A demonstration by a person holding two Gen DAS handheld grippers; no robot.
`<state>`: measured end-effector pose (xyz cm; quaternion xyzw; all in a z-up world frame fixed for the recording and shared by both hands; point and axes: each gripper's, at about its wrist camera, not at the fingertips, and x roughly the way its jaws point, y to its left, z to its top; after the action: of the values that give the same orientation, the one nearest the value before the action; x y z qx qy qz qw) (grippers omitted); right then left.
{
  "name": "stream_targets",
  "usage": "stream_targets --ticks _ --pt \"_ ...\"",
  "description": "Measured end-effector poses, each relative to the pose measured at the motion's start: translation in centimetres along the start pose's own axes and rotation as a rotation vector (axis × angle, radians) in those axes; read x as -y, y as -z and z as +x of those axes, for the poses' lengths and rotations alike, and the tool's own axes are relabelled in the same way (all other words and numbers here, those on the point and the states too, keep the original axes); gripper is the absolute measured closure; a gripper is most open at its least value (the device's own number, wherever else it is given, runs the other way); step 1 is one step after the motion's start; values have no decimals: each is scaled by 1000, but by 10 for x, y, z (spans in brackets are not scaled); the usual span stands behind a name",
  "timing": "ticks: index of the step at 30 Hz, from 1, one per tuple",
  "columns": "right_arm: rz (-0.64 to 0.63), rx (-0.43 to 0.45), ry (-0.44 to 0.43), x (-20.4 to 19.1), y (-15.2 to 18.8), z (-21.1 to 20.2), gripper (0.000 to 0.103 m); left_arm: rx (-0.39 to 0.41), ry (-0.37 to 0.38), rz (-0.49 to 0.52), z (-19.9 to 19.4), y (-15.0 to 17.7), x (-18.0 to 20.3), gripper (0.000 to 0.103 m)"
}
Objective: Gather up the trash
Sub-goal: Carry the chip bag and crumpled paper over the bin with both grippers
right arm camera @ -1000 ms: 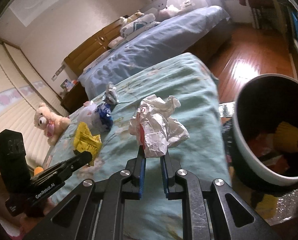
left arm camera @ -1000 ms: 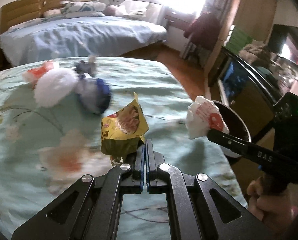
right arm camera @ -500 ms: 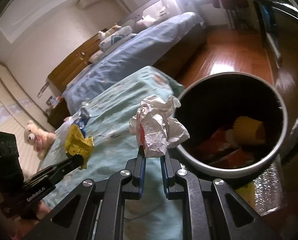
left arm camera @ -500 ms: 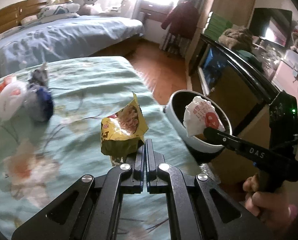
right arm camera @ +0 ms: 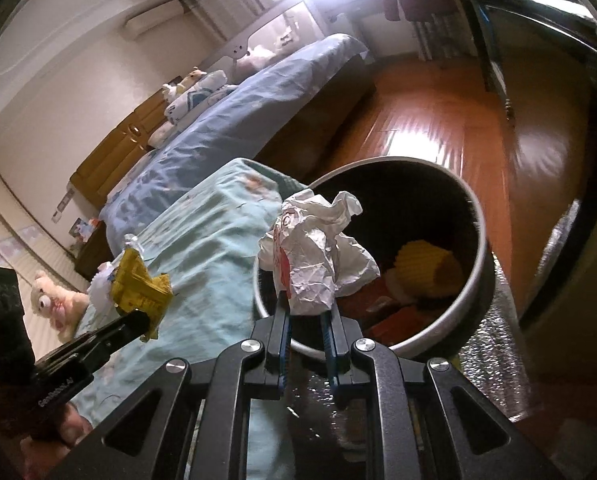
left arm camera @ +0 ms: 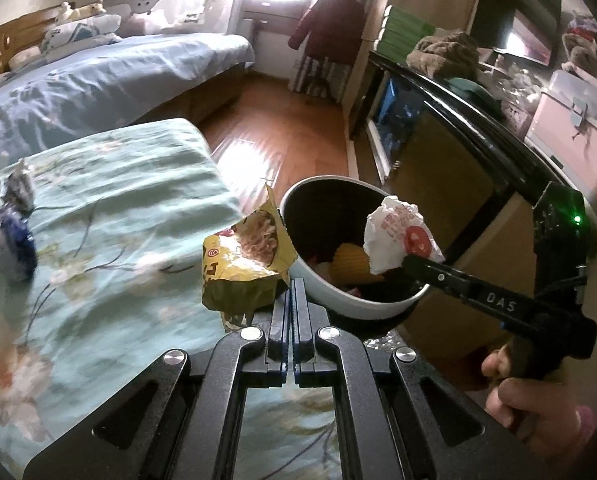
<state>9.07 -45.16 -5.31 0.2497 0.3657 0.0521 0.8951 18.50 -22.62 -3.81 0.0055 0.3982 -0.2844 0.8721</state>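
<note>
My left gripper [left arm camera: 292, 286] is shut on a yellow noodle wrapper [left arm camera: 244, 260], held over the bed's corner just left of the round bin [left arm camera: 338, 300]. From the right wrist view the same wrapper [right arm camera: 140, 290] shows at the left in that gripper [right arm camera: 144, 322]. My right gripper [right arm camera: 306, 312] is shut on a crumpled white paper wrapper with red print [right arm camera: 318, 252], held above the bin's near rim [right arm camera: 474, 280]. In the left wrist view that paper [left arm camera: 398, 236] hangs over the bin's opening in the right gripper [left arm camera: 408, 258]. Yellow and red trash lies inside the bin.
A teal flowered bedspread [left arm camera: 98, 220] carries a blue and white crumpled bag [left arm camera: 14, 248] at its left. A second bed with blue covers [left arm camera: 98, 76] stands behind. A dark cabinet [left arm camera: 450, 152] rises right of the bin, wooden floor [right arm camera: 438, 120] beyond. A plush bear [right arm camera: 54, 304] sits far left.
Both grippers have swung right from over the bedspread to the bin, each keeping its trash. The white paper now hangs over the bin's opening; the yellow wrapper sits at its left rim.
</note>
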Motion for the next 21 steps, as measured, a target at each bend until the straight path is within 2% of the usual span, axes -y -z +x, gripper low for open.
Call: stream_targets --ticks 21 --pt "20 20 50 25 -17 -2 88 -46 40 88 35 -14 34 102"
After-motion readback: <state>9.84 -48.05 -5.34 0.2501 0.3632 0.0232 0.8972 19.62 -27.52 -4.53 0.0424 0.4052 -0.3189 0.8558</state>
